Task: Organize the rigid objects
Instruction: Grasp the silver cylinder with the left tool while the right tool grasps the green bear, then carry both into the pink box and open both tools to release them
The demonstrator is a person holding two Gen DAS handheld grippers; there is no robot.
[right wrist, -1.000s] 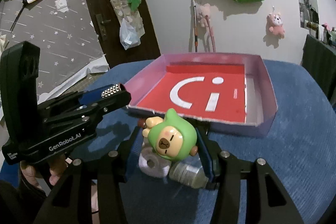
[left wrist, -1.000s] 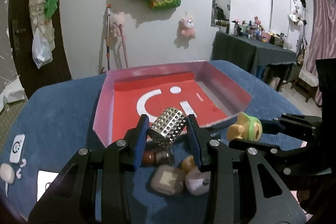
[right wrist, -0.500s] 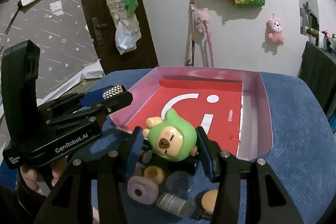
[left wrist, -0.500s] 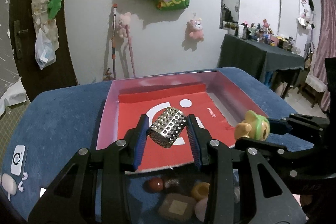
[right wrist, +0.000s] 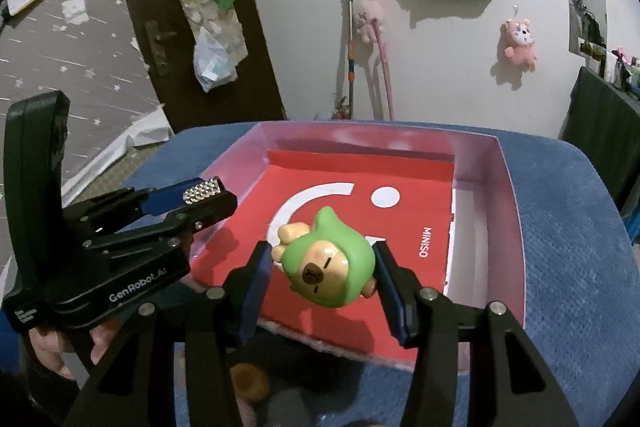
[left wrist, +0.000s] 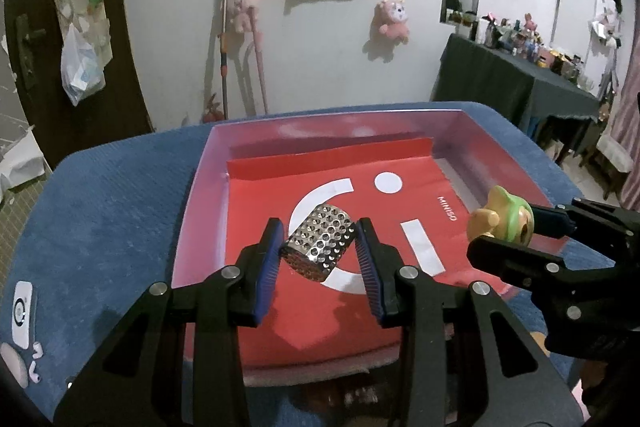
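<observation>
Left wrist: perforated metal cylinder (left wrist: 318, 247), seemingly tilted up-right.

grippers: 2 (left wrist: 320, 259) (right wrist: 322, 279) | perforated cylinder (left wrist: 318, 247): 1 | green-hooded figurine (right wrist: 328, 267): 1 | tray (left wrist: 200, 187): 1

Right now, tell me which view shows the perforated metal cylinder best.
The left wrist view: the perforated metal cylinder sits centred in the left claw, side fully visible. The right wrist view shows only a sliver of it at the claw tips.
</observation>
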